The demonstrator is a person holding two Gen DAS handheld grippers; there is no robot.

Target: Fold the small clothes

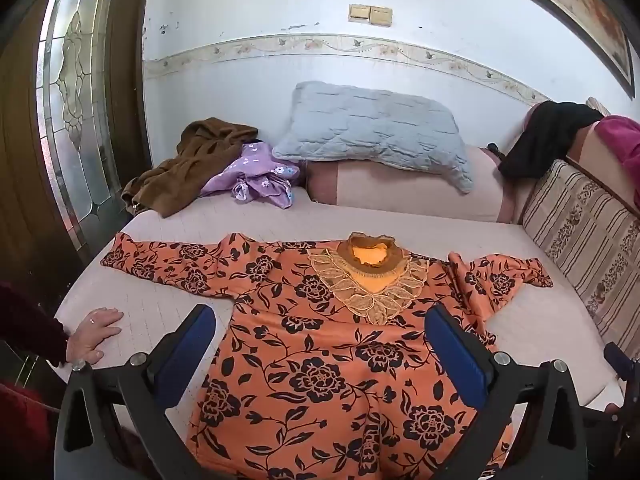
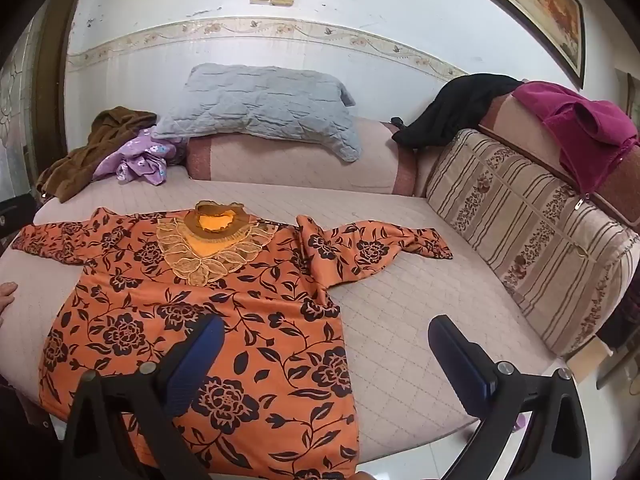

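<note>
Both grippers hang with fingers spread wide and nothing between them, ready to start. The left gripper [image 1: 320, 344] hovers over the lower middle of the top [image 1: 320, 320]; the right gripper [image 2: 326, 356] sits over its hem edge at lower centre, 1 finger above cloth, 1 above bare bed [image 2: 400, 280]. The top lies face up, both sleeves out, laid flat for folding. A hand [image 1: 94, 334] rests on the bed at lower left. 2 crumpled garments [image 1: 224, 172] wait at upper left, probably next.
</note>
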